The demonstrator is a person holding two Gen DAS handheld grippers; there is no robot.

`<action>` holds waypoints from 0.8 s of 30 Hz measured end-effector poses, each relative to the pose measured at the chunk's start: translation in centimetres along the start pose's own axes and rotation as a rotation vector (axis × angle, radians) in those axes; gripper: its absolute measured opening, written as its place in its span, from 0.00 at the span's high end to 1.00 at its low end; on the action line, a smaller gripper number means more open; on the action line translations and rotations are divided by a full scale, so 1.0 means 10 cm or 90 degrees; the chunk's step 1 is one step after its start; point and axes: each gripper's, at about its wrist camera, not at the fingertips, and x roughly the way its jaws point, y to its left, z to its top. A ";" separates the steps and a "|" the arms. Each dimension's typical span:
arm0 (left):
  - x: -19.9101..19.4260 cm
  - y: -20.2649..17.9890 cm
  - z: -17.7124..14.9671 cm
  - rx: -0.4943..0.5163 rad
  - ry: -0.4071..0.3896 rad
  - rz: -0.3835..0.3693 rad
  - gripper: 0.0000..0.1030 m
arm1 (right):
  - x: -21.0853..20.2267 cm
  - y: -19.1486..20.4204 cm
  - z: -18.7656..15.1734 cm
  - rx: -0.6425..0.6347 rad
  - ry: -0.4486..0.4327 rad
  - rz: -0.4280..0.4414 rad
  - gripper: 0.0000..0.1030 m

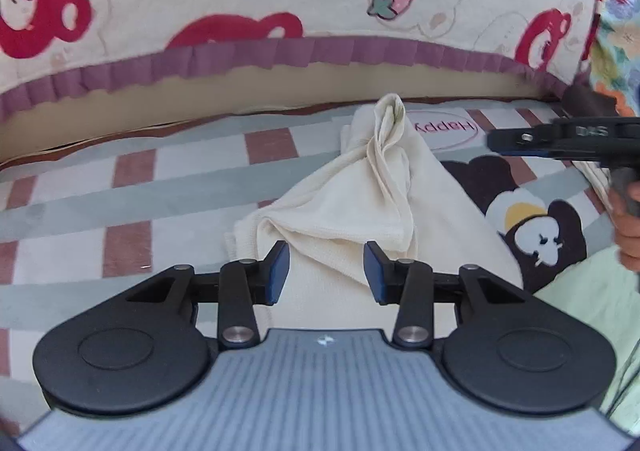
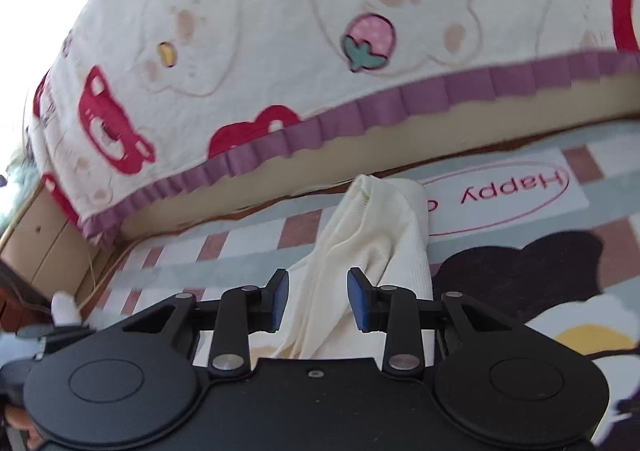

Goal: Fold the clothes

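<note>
A cream-white garment (image 1: 360, 207) lies crumpled on the checked mat, its far end twisted into a peak. My left gripper (image 1: 326, 271) hovers over the garment's near part, open, with nothing pinched between its blue pads. In the right wrist view the same garment (image 2: 384, 251) runs from under the gripper toward the sofa. My right gripper (image 2: 318, 299) is open above the cloth, and nothing is held. The right gripper's body (image 1: 568, 139) shows at the right edge of the left wrist view, held by a hand (image 1: 628, 235).
The checked mat (image 1: 132, 211) carries a "Happy" label (image 2: 516, 195) and a dark cartoon figure (image 1: 532, 219). Behind it rises a sofa edge under a bear-print cover with a purple frill (image 1: 280, 55). A pale green cloth (image 1: 588, 291) lies at the right. A wooden cabinet (image 2: 48, 243) stands at far left.
</note>
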 end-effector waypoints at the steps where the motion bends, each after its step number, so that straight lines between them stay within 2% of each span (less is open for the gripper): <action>1: -0.04 -0.07 0.03 0.011 0.012 0.012 0.61 | -0.10 0.08 0.07 -0.006 0.009 -0.008 0.63; 4: -0.25 -0.35 0.18 0.058 0.043 0.026 0.61 | -0.53 0.42 0.29 -0.022 -0.001 -0.042 0.65; 5: -0.38 -0.47 0.26 0.081 0.044 0.032 0.61 | -0.72 0.57 0.37 -0.032 -0.010 -0.033 0.65; 7: -0.73 -0.66 0.47 0.117 0.037 0.036 0.61 | -1.13 0.86 0.59 -0.036 -0.028 0.005 0.65; 10: -1.33 -0.86 0.83 0.144 0.013 0.047 0.61 | -1.63 1.23 1.03 -0.001 -0.008 0.074 0.64; 12: -1.71 -0.98 1.00 0.196 -0.028 0.104 0.59 | -1.91 1.48 1.31 0.013 0.019 0.124 0.64; 13: -1.90 -1.05 1.07 0.225 -0.052 0.137 0.54 | -2.05 1.61 1.43 0.008 0.029 0.141 0.64; 14: -2.08 -1.11 1.14 0.255 -0.076 0.170 0.48 | -2.17 1.74 1.51 -0.008 0.031 0.140 0.64; 16: -2.32 -1.10 1.25 0.272 -0.086 0.200 0.47 | -2.39 1.95 1.62 -0.020 0.027 0.122 0.64; 18: -2.41 -1.00 1.31 0.250 -0.071 0.204 0.47 | -2.55 2.06 1.70 -0.018 0.022 0.129 0.64; 21: -2.30 -0.82 1.26 0.191 -0.044 0.187 0.47 | -2.67 1.97 1.72 0.026 0.009 0.159 0.63; 22: -2.21 -0.79 1.21 0.196 -0.036 0.179 0.47 | -2.67 1.87 1.71 0.049 0.007 0.162 0.63; 24: -2.06 -0.81 1.09 0.249 -0.032 0.180 0.47 | -2.62 1.66 1.67 0.083 0.027 0.152 0.62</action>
